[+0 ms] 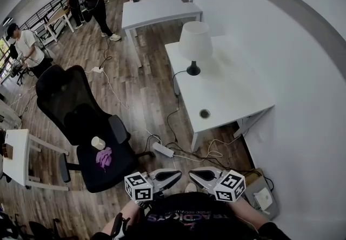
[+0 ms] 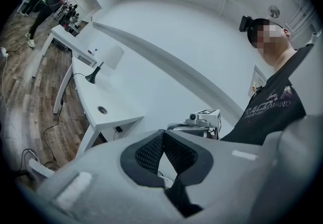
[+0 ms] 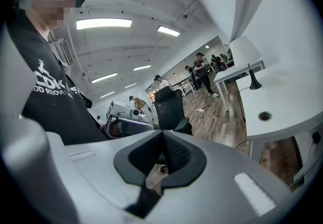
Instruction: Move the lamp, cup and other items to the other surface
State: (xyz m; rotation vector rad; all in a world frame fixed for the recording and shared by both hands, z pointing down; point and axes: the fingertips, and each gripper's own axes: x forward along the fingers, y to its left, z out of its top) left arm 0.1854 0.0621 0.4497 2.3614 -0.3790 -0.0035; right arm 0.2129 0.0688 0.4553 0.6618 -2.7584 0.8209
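A white-shaded lamp (image 1: pixel 194 44) on a black base stands on the white desk (image 1: pixel 232 90); its cable trails off the desk's left edge. A pale cup (image 1: pixel 98 142) and a purple item (image 1: pixel 104 158) rest on the seat of the black office chair (image 1: pixel 81 120). My left gripper (image 1: pixel 176 175) and right gripper (image 1: pixel 193 174) are held close to my body, tips pointing at each other, both shut and empty. In the left gripper view the shut left gripper (image 2: pixel 164 133) faces the lamp (image 2: pixel 108 59). In the right gripper view the shut right gripper (image 3: pixel 162 134) faces the chair (image 3: pixel 169 107).
A second white desk (image 1: pixel 159 9) stands further back. A power strip (image 1: pixel 162 150) and cables lie on the wood floor under the near desk. A small white table (image 1: pixel 13 152) is at the left, a box (image 1: pixel 265 198) by the wall. Several people stand far off.
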